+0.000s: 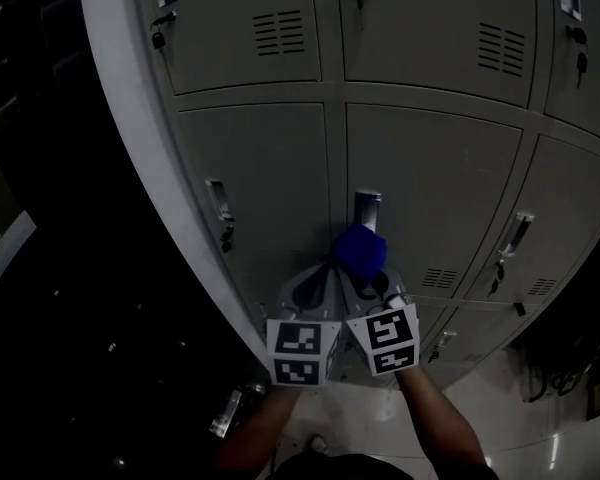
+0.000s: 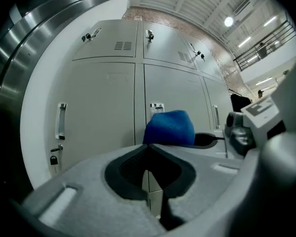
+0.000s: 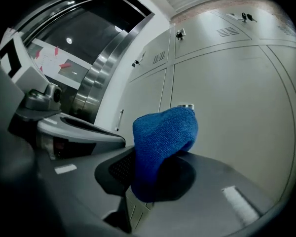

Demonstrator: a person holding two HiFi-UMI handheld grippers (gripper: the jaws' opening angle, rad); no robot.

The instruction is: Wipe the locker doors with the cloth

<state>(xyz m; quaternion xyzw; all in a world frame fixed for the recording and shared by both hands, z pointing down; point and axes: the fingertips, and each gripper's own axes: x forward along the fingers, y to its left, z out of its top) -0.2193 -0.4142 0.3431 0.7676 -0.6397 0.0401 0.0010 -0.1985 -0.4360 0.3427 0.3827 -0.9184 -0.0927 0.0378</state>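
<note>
Blue cloth [image 3: 164, 132] clamped in right gripper [image 1: 365, 276]

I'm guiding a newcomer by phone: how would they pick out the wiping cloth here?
Face the bank of pale grey metal lockers, then find the middle door's chrome handle. Just under it is a bunched blue knitted cloth, clamped in the tongs of the right gripper. It is the only bright, soft thing against the flat grey doors.

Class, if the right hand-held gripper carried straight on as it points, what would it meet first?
Probably the grey locker door, met by the blue cloth in its jaws; depth is unclear.
</note>
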